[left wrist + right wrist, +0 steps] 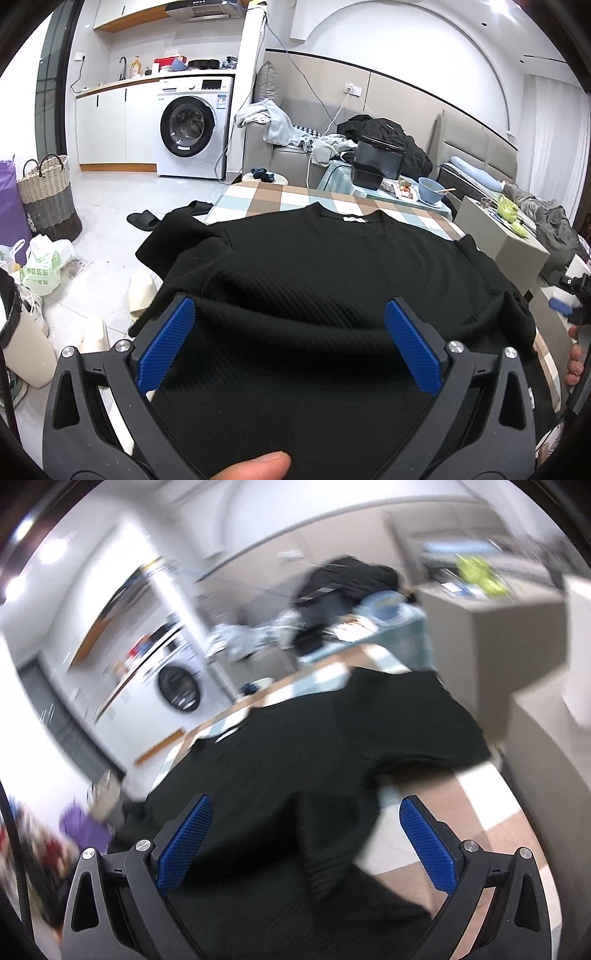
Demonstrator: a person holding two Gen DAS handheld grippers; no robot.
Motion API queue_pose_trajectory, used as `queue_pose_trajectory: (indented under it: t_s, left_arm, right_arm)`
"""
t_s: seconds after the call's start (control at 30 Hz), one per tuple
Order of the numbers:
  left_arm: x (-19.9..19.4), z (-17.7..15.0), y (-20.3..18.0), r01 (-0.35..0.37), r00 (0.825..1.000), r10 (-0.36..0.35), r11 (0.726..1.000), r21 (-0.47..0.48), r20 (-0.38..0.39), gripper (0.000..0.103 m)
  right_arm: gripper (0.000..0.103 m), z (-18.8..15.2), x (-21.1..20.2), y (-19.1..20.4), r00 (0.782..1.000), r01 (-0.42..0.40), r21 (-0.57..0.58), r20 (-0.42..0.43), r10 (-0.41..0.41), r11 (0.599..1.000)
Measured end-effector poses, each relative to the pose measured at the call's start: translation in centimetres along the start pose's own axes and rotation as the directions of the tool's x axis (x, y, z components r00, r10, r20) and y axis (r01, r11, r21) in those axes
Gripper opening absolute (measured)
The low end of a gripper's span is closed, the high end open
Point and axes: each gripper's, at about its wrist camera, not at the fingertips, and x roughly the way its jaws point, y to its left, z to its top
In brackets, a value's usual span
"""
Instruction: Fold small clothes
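Where the left wrist view is sharp, the right wrist view is smeared by motion blur; entries follow by view.

Left wrist view:
- Left gripper (290,345): blue pads (166,345) spread wide apart, nothing clamped, held low over the shirt's near part. A thumb tip (255,466) shows at the bottom edge.
- Shirt (332,258): black, ribbed, spread on the desk (266,199) with collar and white label at the far side; one sleeve hangs off the left edge; a raised fold crosses between the pads.
- Desk: checked cloth in tan, pale blue and white.
- On the desk's far end: black containers (376,162), blue bowl (432,190).
- Seen only here: washer (194,125), basket (48,195), slippers (147,219) on the floor, sofa (295,147) heaped with clothes, and fingers (574,356) of the other hand at the right edge.

Right wrist view:
- Right gripper (306,834): pads likewise wide apart, gripping nothing, over the shirt's (295,757) right side.
- Seen only here: the shirt's right sleeve lying on the cloth, with bare desk (480,812) beside it under the right pad.
- Washer (177,690) appears tilted and blurred; small items beyond are too smeared to tell.
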Motion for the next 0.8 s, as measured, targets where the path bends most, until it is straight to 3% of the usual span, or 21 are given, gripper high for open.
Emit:
queue_pose_trajectory:
  t_s: [0.1,0.13,0.3,0.6,0.67,0.73,0.8]
  left_arm:
    - [0.9,0.9,0.5,-0.006,1.0,0.006,1.0,0.004,-0.002,0.102]
    - [1.4,1.2,0.8,-0.007,1.0,0.007,1.0,0.003,-0.007,0.1]
    - [3.1,2.1,1.7,-0.011,1.0,0.011,1.0,-0.022,-0.011,0.089]
    - [5.6,3.6,1.8,0.012,1.0,-0.013,1.0,-0.027,-0.016,0.089]
    - [6.0,3.9,1.8,0.016,1.0,-0.016,1.0,-0.023,-0.011,0.089]
    - [6.4,4.2,1.8,0.013,1.0,-0.014,1.0,-0.019,-0.013,0.089]
    - [6.5,4.2,1.8,0.013,1.0,-0.013,1.0,-0.02,-0.013,0.089]
  right_arm:
    - [0.087,1.9,1.2,-4.5,1.0,-0.027,0.19,0.013,0.025,0.981]
    - [0.087,1.7,1.5,-4.9,0.999,0.04,0.21,-0.038,-0.032,0.977]
    - [0.077,2.8,2.8,-9.2,0.991,0.125,0.381,-0.081,-0.102,0.916]
    - [0.066,3.9,5.3,-13.2,0.984,0.174,0.515,-0.117,-0.133,0.839]
    - [0.057,4.2,5.7,-13.1,0.978,0.208,0.514,-0.12,-0.17,0.832]
    - [0.055,4.7,5.9,-13.2,0.972,0.233,0.527,-0.118,-0.201,0.817]
    - [0.041,4.9,6.1,-13.3,0.961,0.275,0.518,-0.121,-0.249,0.81]
